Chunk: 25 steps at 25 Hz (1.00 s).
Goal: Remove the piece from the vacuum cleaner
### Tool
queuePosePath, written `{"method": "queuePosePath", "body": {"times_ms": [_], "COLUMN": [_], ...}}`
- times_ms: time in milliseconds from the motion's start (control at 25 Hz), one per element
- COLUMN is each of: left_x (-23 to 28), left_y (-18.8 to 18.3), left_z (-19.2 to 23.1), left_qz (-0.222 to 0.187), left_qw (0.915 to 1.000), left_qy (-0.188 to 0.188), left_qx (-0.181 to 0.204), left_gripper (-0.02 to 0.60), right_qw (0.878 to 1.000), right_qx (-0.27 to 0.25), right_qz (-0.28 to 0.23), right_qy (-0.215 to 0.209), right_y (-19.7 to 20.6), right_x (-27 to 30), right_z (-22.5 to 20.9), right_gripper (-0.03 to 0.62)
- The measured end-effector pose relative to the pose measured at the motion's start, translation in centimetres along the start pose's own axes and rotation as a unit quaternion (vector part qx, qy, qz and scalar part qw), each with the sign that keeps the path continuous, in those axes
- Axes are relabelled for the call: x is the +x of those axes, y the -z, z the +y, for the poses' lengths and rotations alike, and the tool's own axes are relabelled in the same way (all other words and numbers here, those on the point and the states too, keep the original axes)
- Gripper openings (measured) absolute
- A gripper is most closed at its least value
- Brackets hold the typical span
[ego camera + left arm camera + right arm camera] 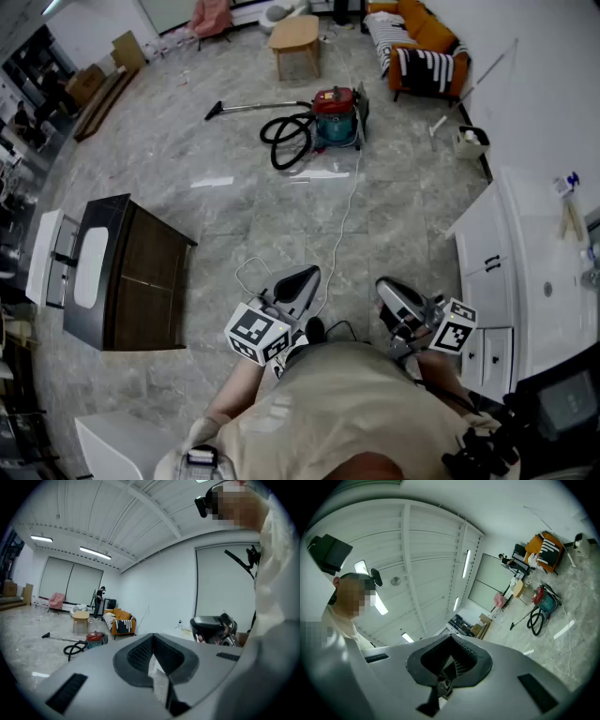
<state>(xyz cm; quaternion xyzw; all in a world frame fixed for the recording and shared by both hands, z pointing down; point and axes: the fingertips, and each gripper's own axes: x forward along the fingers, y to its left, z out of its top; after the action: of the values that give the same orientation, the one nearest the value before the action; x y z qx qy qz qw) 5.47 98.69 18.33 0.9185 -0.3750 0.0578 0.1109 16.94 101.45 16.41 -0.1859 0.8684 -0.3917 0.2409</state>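
The vacuum cleaner (335, 117), a red and teal canister, stands far off on the grey tile floor. Its black hose (286, 139) is coiled to its left, and the metal wand (253, 108) lies flat, pointing left. Close to the body, my left gripper (302, 279) and right gripper (391, 294) are held well short of the vacuum, both shut and empty. In the left gripper view the vacuum cleaner (95, 638) is small beyond the shut left gripper (153, 660), with the right gripper (213, 627) alongside. The right gripper (452, 660) tilts upward, with the vacuum cleaner (546, 601) at far right.
A white cord (342, 225) runs across the floor from the vacuum towards me. A dark cabinet (131, 272) stands at left and a white counter (534, 272) at right. Behind the vacuum are a wooden stool (296, 42) and an orange sofa (412, 37). A person (98, 602) stands far back.
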Motion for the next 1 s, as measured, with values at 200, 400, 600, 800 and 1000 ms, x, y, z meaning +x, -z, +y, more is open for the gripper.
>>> {"method": "queuePosePath", "body": {"times_ms": [200,400,600,800,1000], "left_x": [-1.8,-1.8,-2.1,-3.2,-3.1], "left_y": [-0.9,-0.8,-0.8,-0.1,0.6], "left_z": [4.9,8.3,9.6,11.8,13.1], "left_qz": [-0.022,-0.021,-0.026,-0.025,-0.020], "left_qw": [0.9989,0.9973,0.9975,0.9976,0.9983], "left_qy": [-0.038,-0.010,0.005,0.012,0.022], "left_qx": [-0.014,-0.070,-0.065,-0.063,-0.050], "left_gripper": [0.005,0.005,0.005,0.005,0.005], "right_qw": [0.999,0.999,0.999,1.000,1.000], "right_qx": [0.006,-0.002,0.003,0.020,0.024], "right_qz": [0.036,0.031,0.029,0.020,0.013], "right_qy": [-0.023,0.005,0.015,0.007,-0.008], "right_y": [0.3,0.2,1.2,2.0,2.0], "right_x": [6.0,9.0,10.2,12.7,14.4], "right_z": [-0.9,-1.5,-1.9,-1.7,-2.1], "right_gripper": [0.002,0.002,0.002,0.003,0.002]}}
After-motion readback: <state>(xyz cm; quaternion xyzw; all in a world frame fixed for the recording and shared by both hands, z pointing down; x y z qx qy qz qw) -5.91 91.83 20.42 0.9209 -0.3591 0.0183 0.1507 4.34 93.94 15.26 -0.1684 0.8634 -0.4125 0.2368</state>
